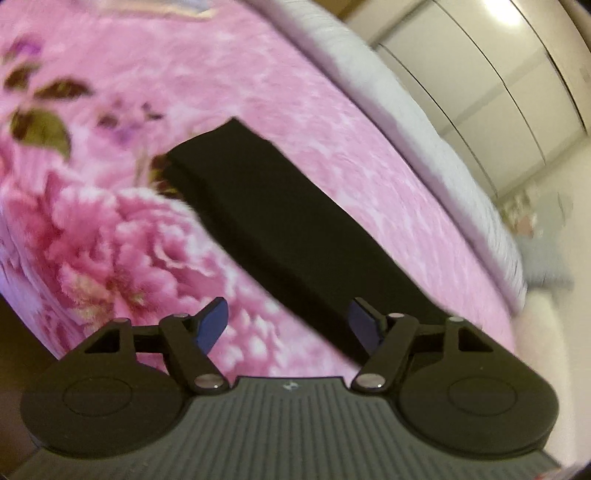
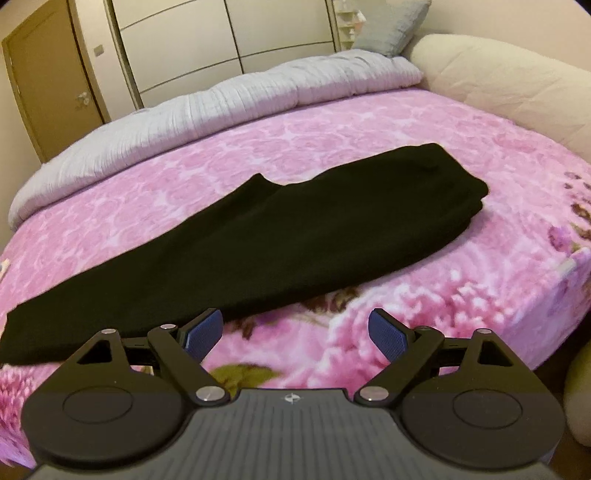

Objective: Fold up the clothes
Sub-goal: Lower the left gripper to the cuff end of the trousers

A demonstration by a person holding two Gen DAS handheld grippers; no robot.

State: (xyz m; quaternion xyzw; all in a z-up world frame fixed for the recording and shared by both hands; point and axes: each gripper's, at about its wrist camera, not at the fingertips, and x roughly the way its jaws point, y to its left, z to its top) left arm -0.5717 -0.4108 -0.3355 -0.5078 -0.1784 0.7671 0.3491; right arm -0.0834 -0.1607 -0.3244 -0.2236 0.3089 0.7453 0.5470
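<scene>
Black clothing, folded into one long narrow strip, lies flat on the bed, on a pink blanket printed with large flowers. In the right wrist view the strip runs from the lower left edge up toward the right, where its end is doubled over into a thicker, rounded fold. A pale grey quilt is bunched along the far edge of the bed, a cream padded headboard curves round the right side, and a grey pillow leans behind it. Pale wardrobe doors and a brown door stand beyond.

Fingers of the right gripper stand wide apart with nothing between them, above the near edge of the bed, just in front of the clothing; the left blue pad overlaps the strip's near edge in the picture, and contact cannot be told.

In the blurred, tilted left wrist view, the left gripper has its fingers spread fairly wide, holding nothing, with the clothing running diagonally away from beside its right pad.
</scene>
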